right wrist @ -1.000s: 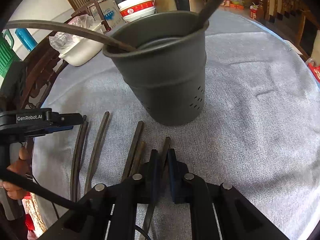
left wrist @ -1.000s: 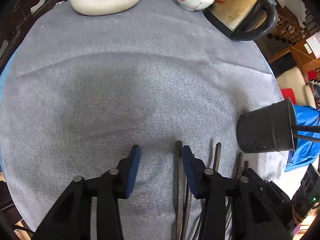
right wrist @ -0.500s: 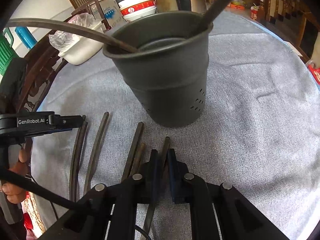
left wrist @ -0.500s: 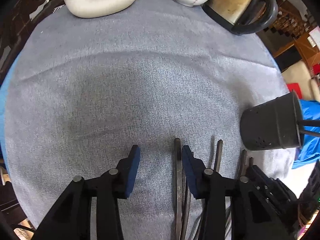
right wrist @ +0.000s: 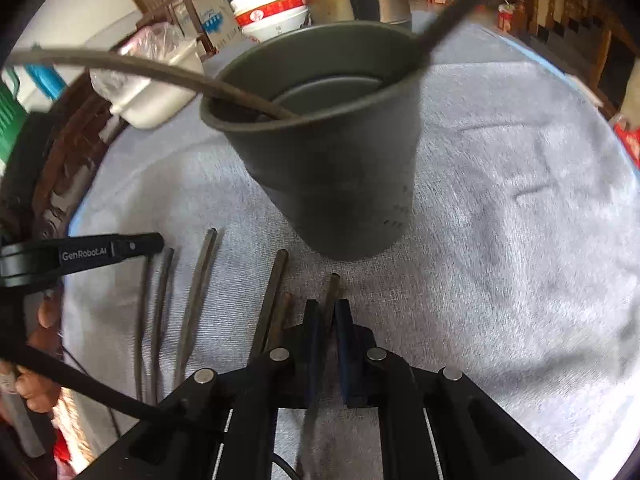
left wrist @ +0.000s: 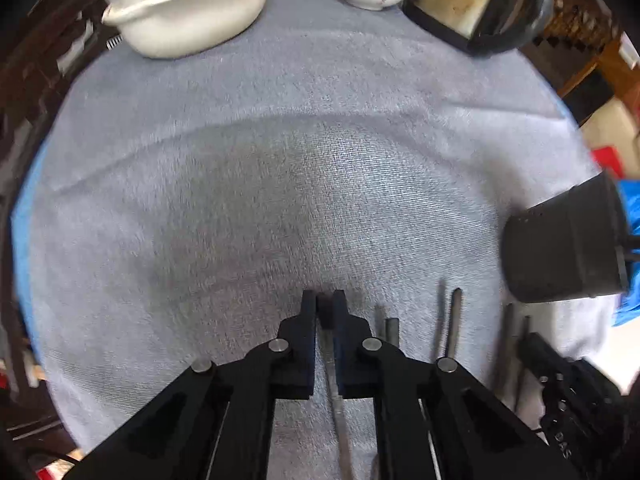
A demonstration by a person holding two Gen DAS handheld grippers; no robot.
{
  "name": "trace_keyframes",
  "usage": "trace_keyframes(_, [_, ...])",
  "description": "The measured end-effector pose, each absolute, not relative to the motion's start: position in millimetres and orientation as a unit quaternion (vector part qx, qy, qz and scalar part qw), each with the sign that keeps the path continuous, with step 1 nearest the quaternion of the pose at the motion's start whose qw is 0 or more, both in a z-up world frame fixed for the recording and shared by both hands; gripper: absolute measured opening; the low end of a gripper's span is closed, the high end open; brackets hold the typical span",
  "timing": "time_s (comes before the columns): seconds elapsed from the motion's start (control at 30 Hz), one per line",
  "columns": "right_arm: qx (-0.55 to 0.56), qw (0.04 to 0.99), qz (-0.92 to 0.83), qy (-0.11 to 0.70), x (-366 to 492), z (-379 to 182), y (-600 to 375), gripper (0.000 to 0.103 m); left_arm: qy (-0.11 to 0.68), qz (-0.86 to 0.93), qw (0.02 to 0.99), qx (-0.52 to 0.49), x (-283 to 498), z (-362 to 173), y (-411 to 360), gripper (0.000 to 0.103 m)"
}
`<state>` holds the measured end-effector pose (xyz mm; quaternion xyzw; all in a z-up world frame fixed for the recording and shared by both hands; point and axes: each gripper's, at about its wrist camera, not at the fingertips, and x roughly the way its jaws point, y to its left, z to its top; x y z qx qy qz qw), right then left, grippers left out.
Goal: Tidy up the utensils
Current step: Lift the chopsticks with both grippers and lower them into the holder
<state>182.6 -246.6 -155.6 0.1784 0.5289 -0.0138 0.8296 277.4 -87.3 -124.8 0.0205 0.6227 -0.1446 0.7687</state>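
- On the worktop [left wrist: 280,160], left claw [left wrist: 324,304] clamps one chopstick [left wrist: 334,376]; right claw [right wrist: 326,312] clamps another chopstick [right wrist: 331,286].
- Lift straight, then tip into holder [right wrist: 332,184] at twelve o'clock.

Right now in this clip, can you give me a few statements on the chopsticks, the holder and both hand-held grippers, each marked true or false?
1. The left hand-held gripper is shut on a dark chopstick lying on the grey cloth. True.
2. The dark perforated metal utensil holder is empty. False: two long dark utensils lean out of it.
3. The right hand-held gripper stands wide open over bare cloth. False: it is shut on a brown chopstick.
4. Several loose chopsticks lie on the cloth between the two grippers. True.
5. The holder lies tipped on its side. False: it stands upright on the cloth.
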Motion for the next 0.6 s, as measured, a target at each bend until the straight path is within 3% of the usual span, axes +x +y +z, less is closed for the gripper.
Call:
trace_keyframes(0.3, [0.186,0.872,0.023,0.451,155,-112,-251,0.006,0.572,-0.151,0.806,-0.030,246,-88,-49,0.005])
trace_keyframes(0.6, [0.187,0.913,0.039,0.362,126,-46,-258,0.006,0.461,-0.201,0.863,-0.042,198,13,-30,0.005])
